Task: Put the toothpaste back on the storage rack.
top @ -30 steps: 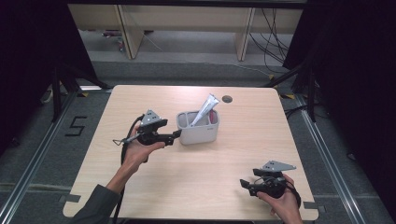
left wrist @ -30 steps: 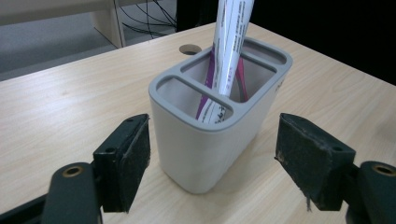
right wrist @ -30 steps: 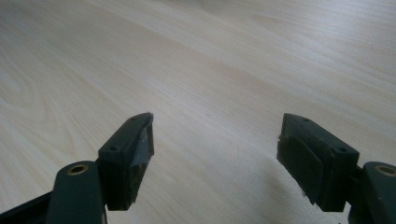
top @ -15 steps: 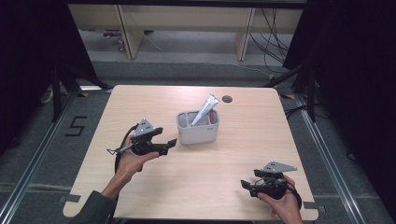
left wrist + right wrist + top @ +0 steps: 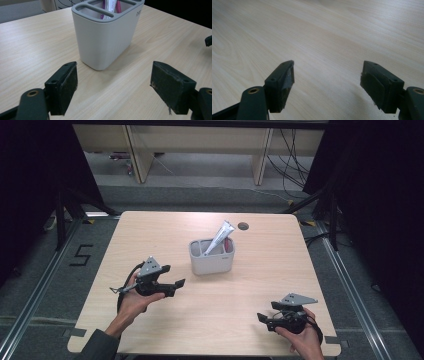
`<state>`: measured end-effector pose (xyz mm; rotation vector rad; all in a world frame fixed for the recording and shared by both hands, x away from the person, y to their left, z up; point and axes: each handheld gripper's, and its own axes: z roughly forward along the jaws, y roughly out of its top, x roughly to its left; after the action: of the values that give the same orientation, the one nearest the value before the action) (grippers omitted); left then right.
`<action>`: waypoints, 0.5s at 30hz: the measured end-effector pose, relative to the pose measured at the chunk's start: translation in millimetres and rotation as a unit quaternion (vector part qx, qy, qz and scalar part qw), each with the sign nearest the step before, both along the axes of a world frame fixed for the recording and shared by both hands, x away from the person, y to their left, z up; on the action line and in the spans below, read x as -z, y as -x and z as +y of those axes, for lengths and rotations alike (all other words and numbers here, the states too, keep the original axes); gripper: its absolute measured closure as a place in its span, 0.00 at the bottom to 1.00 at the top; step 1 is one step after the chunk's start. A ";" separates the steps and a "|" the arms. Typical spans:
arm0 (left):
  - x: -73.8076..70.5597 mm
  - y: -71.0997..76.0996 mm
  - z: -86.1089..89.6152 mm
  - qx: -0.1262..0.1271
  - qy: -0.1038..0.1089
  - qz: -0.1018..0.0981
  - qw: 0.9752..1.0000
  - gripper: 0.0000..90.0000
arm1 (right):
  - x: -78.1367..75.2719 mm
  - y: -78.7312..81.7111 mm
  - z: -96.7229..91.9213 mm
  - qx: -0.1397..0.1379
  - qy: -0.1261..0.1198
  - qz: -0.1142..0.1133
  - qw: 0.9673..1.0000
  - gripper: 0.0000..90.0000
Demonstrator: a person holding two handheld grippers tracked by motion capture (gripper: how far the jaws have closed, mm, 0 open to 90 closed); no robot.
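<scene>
Worktop (image 5: 165, 235): light wood-grain surface with rounded corners and a small dark round hole (image 5: 243, 226) near the far edge.
Holder (image 5: 211, 261): a pale grey container with compartments, upright on the worktop, about midway between the left and right edges and nearer the far edge than the near one. In the left tool view it shows a ribbed wall and a darker grey rim (image 5: 105, 40).
Contents: a silver-grey tube (image 5: 220, 236) stands tilted in the holder, its top leaning toward the far right corner. A pink item (image 5: 228, 244) sits just beside the tube; which compartment it occupies cannot be told.
Left tool (image 5: 177, 283): held in the person's left hand (image 5: 134, 299) over the left half of the worktop, jaws pointing toward the right edge. It is apart from the holder and touches nothing.
Left tool state: released. The jaws have just been opening and now stand wide. Only bare worktop lies between the pads (image 5: 68, 86); the holder stands beyond them.
Right tool (image 5: 259, 317): held in the right hand (image 5: 300, 340) near the near right corner, jaws pointing toward the left edge, well apart from the holder.
Right tool state: released. The jaws stand wide over bare wood.
</scene>
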<state>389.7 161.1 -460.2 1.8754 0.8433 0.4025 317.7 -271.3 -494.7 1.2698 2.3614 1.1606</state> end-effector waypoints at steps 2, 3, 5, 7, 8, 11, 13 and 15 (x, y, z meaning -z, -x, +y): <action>1.5 3.2 0.4 0.003 -0.001 -0.001 1.000 0.23 | 0.0 0.0 0.0 0.000 0.000 0.000 1.000 0.31; 2.5 4.9 0.9 0.007 -0.001 -0.001 1.000 0.23 | -0.1 0.1 -0.1 -0.001 0.000 -0.002 1.000 0.31; 5.3 11.0 3.1 0.005 -0.003 -0.002 1.000 0.22 | -0.1 0.1 -0.2 -0.001 0.000 -0.003 1.000 0.31; 6.0 12.2 4.3 0.006 -0.004 -0.004 1.000 0.22 | 0.4 0.3 0.4 0.002 -0.003 -0.002 1.000 0.31; 7.2 13.8 5.3 0.004 -0.003 -0.002 1.000 0.21 | 0.5 0.1 0.4 0.001 -0.003 -0.003 1.000 0.31; 10.3 17.8 8.7 0.008 0.015 0.015 1.000 0.19 | 0.3 -0.1 0.3 -0.001 0.000 -0.006 1.000 0.31; 12.4 20.0 10.9 0.012 0.015 0.017 1.000 0.18 | 0.3 0.4 0.8 0.001 -0.003 -0.002 1.000 0.31; 15.0 23.6 12.7 0.012 -0.009 0.006 1.000 0.18 | 0.4 0.3 0.8 0.001 -0.003 -0.002 1.000 0.31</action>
<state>366.1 173.8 -475.2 1.9039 0.8259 0.3847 317.4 -270.6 -495.1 1.2702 2.3550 1.1703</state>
